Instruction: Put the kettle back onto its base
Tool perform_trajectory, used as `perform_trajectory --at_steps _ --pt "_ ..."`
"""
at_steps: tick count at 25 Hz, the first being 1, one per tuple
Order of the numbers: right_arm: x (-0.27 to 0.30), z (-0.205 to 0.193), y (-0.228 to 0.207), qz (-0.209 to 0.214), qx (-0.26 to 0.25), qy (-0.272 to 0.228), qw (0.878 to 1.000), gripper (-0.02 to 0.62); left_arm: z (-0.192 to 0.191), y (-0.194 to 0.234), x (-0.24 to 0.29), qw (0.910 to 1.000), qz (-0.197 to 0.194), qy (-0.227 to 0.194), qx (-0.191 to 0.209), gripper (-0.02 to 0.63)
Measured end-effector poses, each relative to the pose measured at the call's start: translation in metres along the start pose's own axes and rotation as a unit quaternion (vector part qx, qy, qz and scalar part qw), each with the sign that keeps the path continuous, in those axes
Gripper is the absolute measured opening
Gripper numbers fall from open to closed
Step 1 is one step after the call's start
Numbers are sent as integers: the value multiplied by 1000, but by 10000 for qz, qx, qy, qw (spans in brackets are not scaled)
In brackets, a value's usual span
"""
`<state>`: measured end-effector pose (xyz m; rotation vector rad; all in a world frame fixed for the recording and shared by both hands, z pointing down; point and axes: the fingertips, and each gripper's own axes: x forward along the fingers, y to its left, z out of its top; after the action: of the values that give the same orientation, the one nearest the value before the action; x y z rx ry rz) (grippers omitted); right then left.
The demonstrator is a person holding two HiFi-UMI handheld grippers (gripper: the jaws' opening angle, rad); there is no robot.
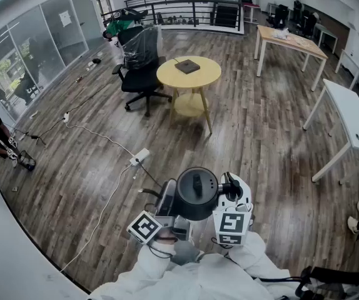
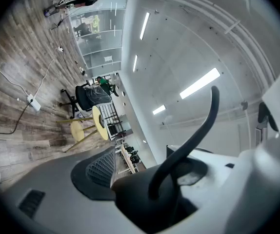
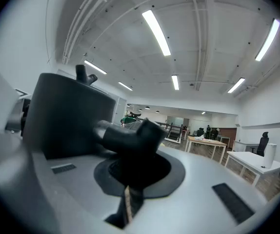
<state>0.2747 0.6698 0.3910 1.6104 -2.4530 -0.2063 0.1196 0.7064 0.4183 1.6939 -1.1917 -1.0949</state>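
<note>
I have the kettle (image 1: 196, 194) close in front of me in the head view, lid up, carried above the wooden floor (image 1: 261, 136) between the two grippers. My right gripper (image 1: 229, 186) sits at the kettle's right side, where the handle sticks out. In the right gripper view its jaws are clamped on that black handle (image 3: 130, 134). The kettle's dark body fills the left of that frame, with the lid knob (image 3: 83, 73) poking up on top.

My left gripper (image 1: 166, 200) is just beside the kettle's left flank, its marker cube (image 1: 145, 227) turned toward me. The left gripper view is rolled on its side and crowded — grey housing, a dark mesh patch, a dark lump and a black cable (image 2: 191, 130) curving across. From it I cannot tell whether those jaws are apart or together, nor whether they touch the kettle.

The base (image 1: 187, 66) — a flat dark square — lies on top of the round yellow table (image 1: 167, 77), farther up the room and well apart from the kettle. A black office chair (image 1: 139, 80) stands just beside the table on its left. Between me and the table a white power strip (image 1: 139, 157) lies on the floor.
</note>
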Motion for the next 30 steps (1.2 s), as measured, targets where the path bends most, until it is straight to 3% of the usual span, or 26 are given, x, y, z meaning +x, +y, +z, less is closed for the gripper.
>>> perform_trajectory --at_steps 13,20,24,28,30 --pt "46 -1 -3 -49 -106 40 9999 26 18 25 43 9999 -104 81 -36 324" --pt "96 -4 -5 -79 -46 128 9999 25 37 45 86 9998 -83 122 -129 324" --pt "132 -3 -11 -136 -22 154 9998 26 52 64 117 9996 -6 211 197 324" --pt "171 2 -10 -167 0 120 9998 25 71 73 149 9998 14 164 -111 324" --pt "189 8 -8 -182 -9 102 9998 26 84 79 162 9999 31 165 -22 324"
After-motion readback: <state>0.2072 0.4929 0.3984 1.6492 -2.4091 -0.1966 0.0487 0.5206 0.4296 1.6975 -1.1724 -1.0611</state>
